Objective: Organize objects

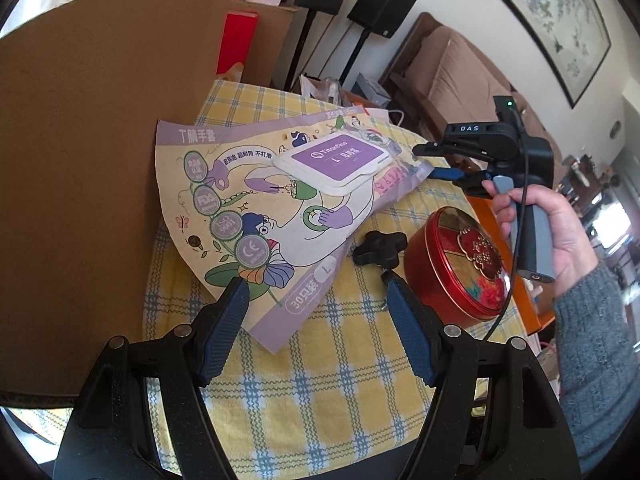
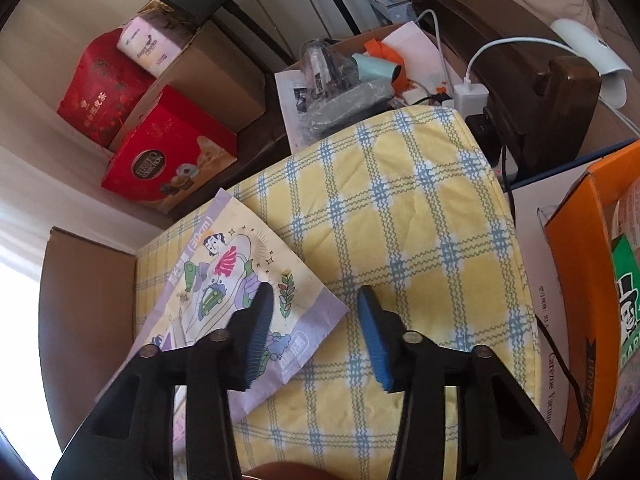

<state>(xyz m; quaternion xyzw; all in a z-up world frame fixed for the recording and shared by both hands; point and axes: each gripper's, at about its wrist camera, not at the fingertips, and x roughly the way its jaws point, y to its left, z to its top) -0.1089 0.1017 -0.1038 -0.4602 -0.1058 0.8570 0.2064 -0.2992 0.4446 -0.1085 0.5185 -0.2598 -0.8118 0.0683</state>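
A flat purple-and-cream glove pack [image 1: 256,216] with a white, purple-labelled lid [image 1: 334,160] lies on the yellow checked tablecloth [image 1: 320,380]. My left gripper [image 1: 316,286] hovers open over the pack's near corner, its left finger over the pack's edge and its right finger beside a black star knob [image 1: 380,248]. A red round tin [image 1: 460,268] sits right of the knob. A hand holds my right gripper [image 1: 436,162] at the pack's far right corner. In the right wrist view that gripper [image 2: 316,316] is open above the pack [image 2: 236,276], whose corner lies under the left finger.
A tall cardboard box [image 1: 80,160] walls the table's left side. An orange carton [image 2: 580,280] stands to the right on a white box. Past the cloth's [image 2: 420,200] far edge lie red gift boxes [image 2: 168,160], a cluttered box [image 2: 352,72] and chargers with cables.
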